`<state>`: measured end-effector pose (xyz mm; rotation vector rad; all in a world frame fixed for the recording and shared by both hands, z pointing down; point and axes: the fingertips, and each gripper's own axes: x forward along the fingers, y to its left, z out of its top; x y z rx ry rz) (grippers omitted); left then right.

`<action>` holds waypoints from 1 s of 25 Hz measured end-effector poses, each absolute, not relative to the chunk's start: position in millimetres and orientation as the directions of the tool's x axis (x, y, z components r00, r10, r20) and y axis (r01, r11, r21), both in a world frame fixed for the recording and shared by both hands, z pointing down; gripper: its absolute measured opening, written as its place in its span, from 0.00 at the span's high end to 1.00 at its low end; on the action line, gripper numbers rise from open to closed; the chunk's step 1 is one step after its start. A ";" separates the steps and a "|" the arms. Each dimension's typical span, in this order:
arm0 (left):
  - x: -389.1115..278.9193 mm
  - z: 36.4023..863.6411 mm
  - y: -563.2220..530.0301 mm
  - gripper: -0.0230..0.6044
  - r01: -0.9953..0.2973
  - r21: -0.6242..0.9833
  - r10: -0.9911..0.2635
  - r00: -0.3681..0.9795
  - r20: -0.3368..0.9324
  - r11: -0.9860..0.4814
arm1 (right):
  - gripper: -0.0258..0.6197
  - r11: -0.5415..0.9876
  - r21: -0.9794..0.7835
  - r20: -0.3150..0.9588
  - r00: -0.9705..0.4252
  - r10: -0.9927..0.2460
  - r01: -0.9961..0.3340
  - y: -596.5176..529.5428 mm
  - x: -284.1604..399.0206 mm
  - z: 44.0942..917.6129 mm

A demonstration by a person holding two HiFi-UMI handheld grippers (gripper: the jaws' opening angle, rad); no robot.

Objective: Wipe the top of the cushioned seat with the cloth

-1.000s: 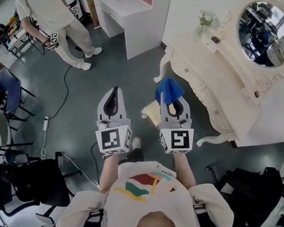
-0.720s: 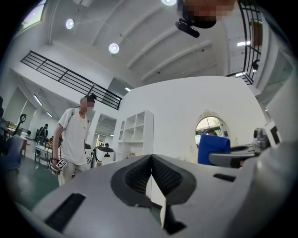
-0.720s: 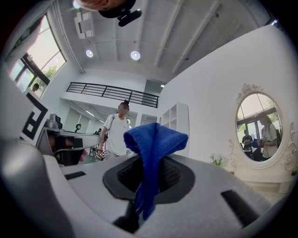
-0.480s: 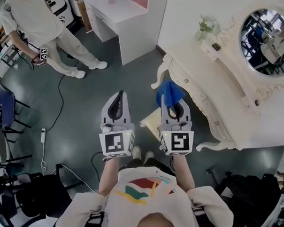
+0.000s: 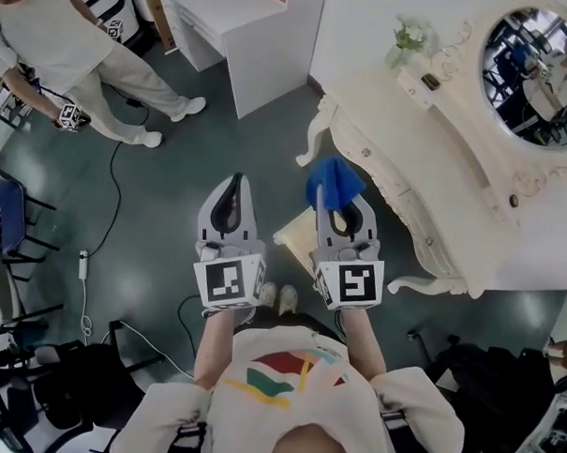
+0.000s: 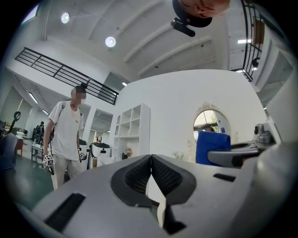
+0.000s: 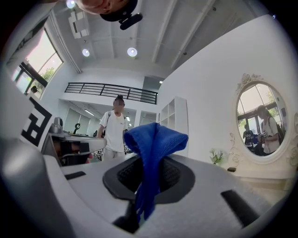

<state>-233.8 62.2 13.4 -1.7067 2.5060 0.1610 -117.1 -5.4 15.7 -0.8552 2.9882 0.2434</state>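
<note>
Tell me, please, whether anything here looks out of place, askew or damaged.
Nothing stands out. The blue cloth is pinched in the right gripper, the left gripper is shut and empty, and the cushioned seat sits on the floor beside the dressing table.

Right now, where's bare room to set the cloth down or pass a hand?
Bare floor between the white cabinet, the dressing table leg and the cloth; another strip between the left gripper and the cable. Crowded: chairs far left, black bags lower right. The seat shows only as a sliver beside the right gripper.
</note>
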 end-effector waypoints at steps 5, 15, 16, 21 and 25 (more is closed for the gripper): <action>-231.3 12.7 47.9 0.96 -0.940 0.027 -0.930 -0.341 -0.137 0.341 | 0.91 0.851 0.065 -0.074 -0.853 -0.516 -0.521 -12.8 -109.7 15.9; -231.6 31.4 -8.1 0.96 -0.963 0.017 -0.952 -0.270 -0.143 0.270 | 0.91 0.793 0.089 -0.088 -0.798 -0.597 -0.603 -57.4 -109.6 38.3; -231.6 38.0 -16.6 0.96 -0.966 0.013 -0.955 -0.259 -0.142 0.260 | 0.91 0.793 0.081 -0.087 -0.796 -0.598 -0.604 -63.4 -112.0 44.3; -232.1 83.8 -59.8 0.96 -0.980 0.008 -0.968 -0.198 -0.155 0.199 | 0.91 0.794 0.031 -0.099 -0.792 -0.602 -0.607 -97.7 -128.1 84.8; -230.8 138.5 -85.3 0.96 -0.988 0.027 -0.973 -0.155 -0.171 0.153 | 0.91 0.783 0.008 -0.078 -0.781 -0.620 -0.622 -119.3 -133.6 146.6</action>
